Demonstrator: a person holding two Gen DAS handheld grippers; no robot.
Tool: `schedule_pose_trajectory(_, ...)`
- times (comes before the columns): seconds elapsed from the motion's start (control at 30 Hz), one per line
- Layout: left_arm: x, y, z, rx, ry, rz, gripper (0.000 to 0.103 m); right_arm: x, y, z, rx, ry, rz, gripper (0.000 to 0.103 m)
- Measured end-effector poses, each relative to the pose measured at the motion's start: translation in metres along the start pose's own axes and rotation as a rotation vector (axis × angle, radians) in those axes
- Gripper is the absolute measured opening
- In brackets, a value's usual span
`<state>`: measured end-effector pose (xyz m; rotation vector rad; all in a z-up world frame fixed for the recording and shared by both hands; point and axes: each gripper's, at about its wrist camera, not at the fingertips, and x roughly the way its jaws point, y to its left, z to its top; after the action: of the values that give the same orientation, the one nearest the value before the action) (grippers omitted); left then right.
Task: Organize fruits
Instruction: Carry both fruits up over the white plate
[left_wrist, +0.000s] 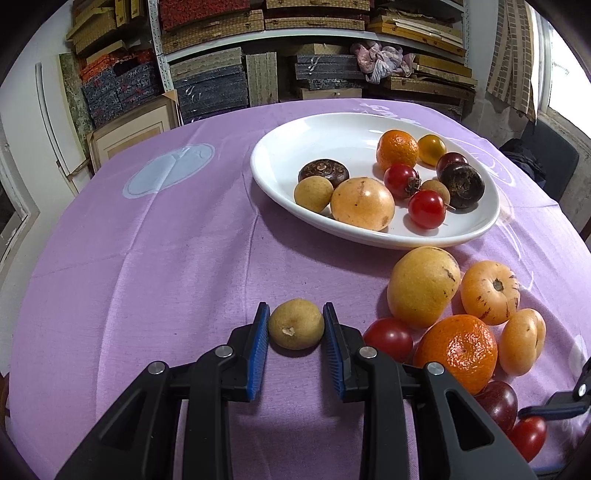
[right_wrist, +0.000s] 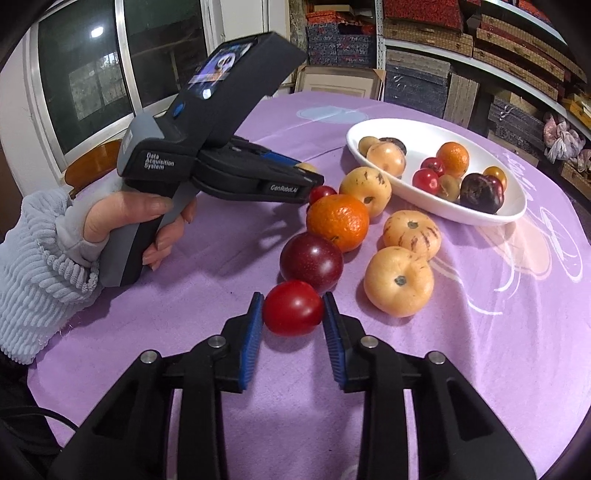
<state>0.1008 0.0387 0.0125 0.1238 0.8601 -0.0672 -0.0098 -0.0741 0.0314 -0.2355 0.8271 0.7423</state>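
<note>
Both grippers are at the pick-up step. The left gripper (left_wrist: 296, 328) has its jaws closed narrow on a small tan round longan-like fruit (left_wrist: 296, 329) that sits on the lilac cloth of the worktop (left_wrist: 166, 258), apart from the loose cluster of fruit. The right gripper (right_wrist: 293, 308) has its jaws pinched on a glossy red cherry tomato (right_wrist: 293, 307) at the near end of that cluster, just in front of a dark red plum (right_wrist: 311, 261) and a bright orange mandarin (right_wrist: 338, 221).

The white oval ceramic dish (left_wrist: 280, 147), already carrying a mix of fruit, lies toward the far side of the worktop. Judging from this, the next move calls for lifting each fruit clear and carrying it over the dish rim without knocking the neighbours; the tomato is smooth and may slip.

Only the right wrist view shows the person's hand (right_wrist: 125, 218) in a pale ribbed sleeve gripping the left tool's handle. Only the left wrist view shows the longan-like fruit fully between the pads.
</note>
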Motion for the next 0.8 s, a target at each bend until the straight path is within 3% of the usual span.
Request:
schedule_pose_trajectory(0.07,-0.003,0.001,0.0,-0.004,-0.013,-0.001,0.03,-0.013,-0.013,0.004,0.044,-0.046,0.0,0.031)
schedule_pose_trajectory(0.27,-0.013,0.001,-0.001,-0.011,-0.058,0.013,0.029,-0.04,-0.068,0.008,0.198,-0.148,-0.109,0.032)
schedule_pose_trajectory(0.53,-0.025,-0.002,-0.002,-0.011,-0.11,0.047,0.029,-0.04,-0.099,0.006,0.256,-0.154,-0.184,0.031)
schedule_pose_trajectory(0.8,-0.03,-0.006,-0.003,0.0,-0.14,0.078,0.029,-0.029,-0.103,-0.001,0.268,-0.12,-0.19,0.031)
